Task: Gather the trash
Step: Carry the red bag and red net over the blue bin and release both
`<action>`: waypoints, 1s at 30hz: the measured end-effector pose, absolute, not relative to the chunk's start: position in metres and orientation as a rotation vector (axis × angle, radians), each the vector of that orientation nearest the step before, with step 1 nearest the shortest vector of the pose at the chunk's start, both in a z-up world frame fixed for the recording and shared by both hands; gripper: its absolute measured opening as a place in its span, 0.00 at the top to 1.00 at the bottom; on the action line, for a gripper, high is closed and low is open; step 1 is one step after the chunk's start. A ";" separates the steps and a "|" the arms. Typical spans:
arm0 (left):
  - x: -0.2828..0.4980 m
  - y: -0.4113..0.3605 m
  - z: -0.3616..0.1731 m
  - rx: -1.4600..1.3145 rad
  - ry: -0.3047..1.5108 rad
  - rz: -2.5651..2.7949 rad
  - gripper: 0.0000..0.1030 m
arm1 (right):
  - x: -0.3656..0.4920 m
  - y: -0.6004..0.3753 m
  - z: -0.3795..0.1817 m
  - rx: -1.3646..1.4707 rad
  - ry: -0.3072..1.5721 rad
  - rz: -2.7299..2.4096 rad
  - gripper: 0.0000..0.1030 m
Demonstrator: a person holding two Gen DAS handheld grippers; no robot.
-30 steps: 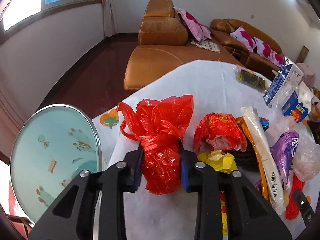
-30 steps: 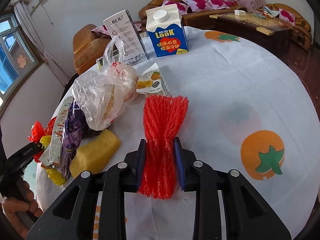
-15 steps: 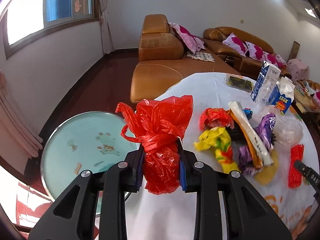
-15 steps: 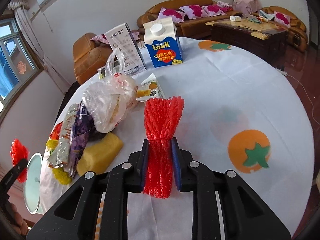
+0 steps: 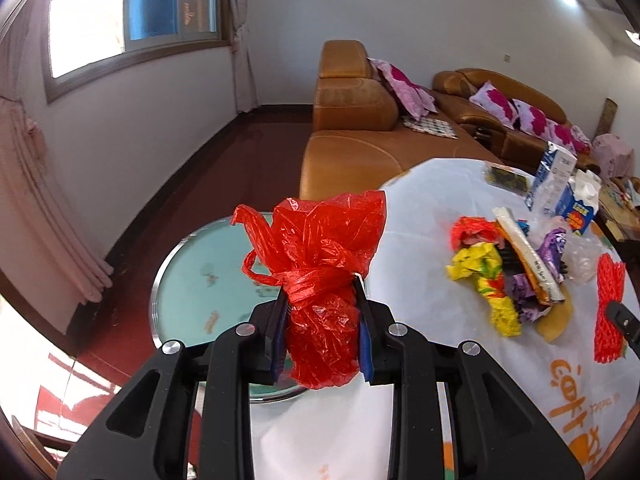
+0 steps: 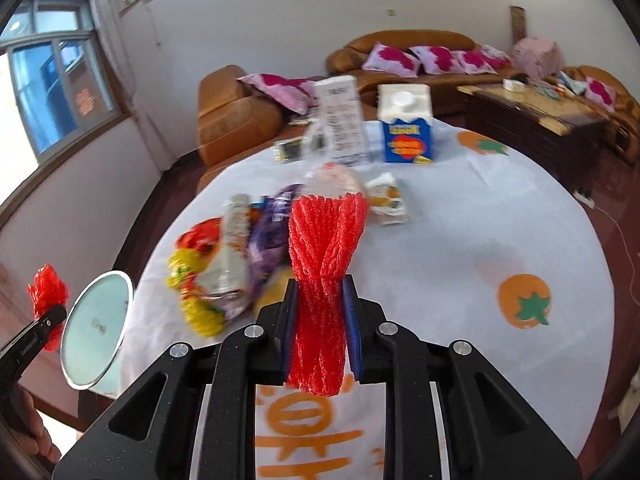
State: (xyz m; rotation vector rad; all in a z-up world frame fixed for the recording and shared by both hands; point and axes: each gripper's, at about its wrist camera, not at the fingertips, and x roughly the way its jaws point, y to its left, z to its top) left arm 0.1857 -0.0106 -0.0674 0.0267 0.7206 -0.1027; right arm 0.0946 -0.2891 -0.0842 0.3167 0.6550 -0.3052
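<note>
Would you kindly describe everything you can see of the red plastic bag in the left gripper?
The red plastic bag is thin, crinkled, glossy film, bunched and knotted around its middle with a handle loop sticking out to one side. The left gripper is shut on its lower half, with the ruffled top fanning out above the pads. It hangs clear of the table, in front of the round teal basin beside the table.
</note>
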 end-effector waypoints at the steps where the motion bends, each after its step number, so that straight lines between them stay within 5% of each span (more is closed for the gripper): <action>1: 0.184 -0.004 -0.067 0.021 0.720 -0.094 0.73 | 0.095 -0.285 -0.082 0.309 0.650 -0.297 0.79; 30: 0.187 0.069 -0.085 -0.029 0.765 0.054 0.73 | 0.162 -0.161 -0.072 0.189 0.689 0.014 0.79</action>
